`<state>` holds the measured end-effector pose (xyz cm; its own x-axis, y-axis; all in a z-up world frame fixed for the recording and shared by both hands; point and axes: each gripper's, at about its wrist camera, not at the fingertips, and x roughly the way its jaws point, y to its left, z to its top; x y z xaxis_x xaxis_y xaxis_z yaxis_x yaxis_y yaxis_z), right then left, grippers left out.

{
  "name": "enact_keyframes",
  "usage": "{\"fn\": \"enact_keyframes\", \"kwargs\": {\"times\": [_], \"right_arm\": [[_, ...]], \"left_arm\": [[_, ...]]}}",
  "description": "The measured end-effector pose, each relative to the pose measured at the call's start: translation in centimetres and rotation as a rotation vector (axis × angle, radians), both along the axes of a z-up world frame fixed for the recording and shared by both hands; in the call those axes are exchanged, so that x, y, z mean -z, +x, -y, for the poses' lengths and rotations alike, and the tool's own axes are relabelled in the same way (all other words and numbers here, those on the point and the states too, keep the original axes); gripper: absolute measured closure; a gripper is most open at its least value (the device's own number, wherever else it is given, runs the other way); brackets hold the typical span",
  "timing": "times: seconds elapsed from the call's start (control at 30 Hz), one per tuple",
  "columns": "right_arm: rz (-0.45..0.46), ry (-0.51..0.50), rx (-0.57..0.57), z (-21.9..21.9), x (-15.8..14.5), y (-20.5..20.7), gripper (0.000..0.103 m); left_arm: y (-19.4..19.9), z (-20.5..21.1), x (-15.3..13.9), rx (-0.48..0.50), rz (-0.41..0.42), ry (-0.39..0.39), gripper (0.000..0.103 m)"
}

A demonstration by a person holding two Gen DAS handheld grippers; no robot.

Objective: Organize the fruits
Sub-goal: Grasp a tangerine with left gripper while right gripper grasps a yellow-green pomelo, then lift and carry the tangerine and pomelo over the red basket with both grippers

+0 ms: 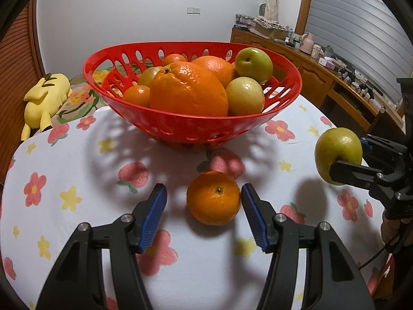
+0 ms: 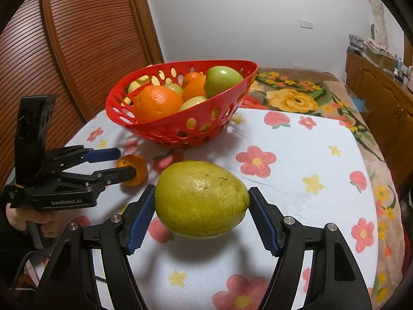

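Observation:
A small mandarin (image 1: 213, 197) lies on the flowered cloth between the fingers of my left gripper (image 1: 204, 200). The right pad sits at its skin and the left pad stands clear of it, so this gripper is open. My right gripper (image 2: 201, 204) is shut on a yellow-green pear-like fruit (image 2: 201, 196), held above the cloth with its shadow below. The left wrist view shows that fruit (image 1: 335, 149) at the far right. The red perforated basket (image 1: 191, 126) stands behind, filled with oranges and green apples. From the right wrist view, the left gripper (image 2: 121, 164) straddles the mandarin (image 2: 138, 166).
A white cloth with flowers (image 2: 296, 170) covers the round table. A yellow plush toy (image 1: 46, 98) lies beyond its left edge. A floral blanket (image 2: 296, 98) spreads behind the basket (image 2: 180, 126). A wooden sideboard (image 1: 322, 77) runs along the right, and a louvred door (image 2: 77, 51) on the left.

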<state>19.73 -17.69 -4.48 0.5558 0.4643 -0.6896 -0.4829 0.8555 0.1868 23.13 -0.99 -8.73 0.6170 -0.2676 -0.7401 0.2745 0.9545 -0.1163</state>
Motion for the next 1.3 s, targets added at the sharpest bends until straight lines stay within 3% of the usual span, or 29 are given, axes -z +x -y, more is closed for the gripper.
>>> {"fn": "enact_keyframes", "kwargs": {"times": [0.53,0.63,0.77,1.3], "right_arm": [[0.007,0.009,-0.005,0.1,-0.2,-1.0,0.03],[0.018,0.01,-0.005,0.2,-0.7,-1.6,0.03],[0.04,0.008,0.001,0.7,-1.8,-2.7,0.03],[0.148,0.04,0.024,2.4,-6.5,-6.7,0.03]], "left_arm": [[0.9,1.3,0.9,0.012,-0.045,0.017,0.045],[1.1,1.1,1.5,-0.004,-0.061,0.016,0.058],[0.4,0.8,1.4,-0.012,-0.065,-0.009,0.059],[-5.7,0.0,-5.8,-0.019,0.11,-0.02,0.059]]}}
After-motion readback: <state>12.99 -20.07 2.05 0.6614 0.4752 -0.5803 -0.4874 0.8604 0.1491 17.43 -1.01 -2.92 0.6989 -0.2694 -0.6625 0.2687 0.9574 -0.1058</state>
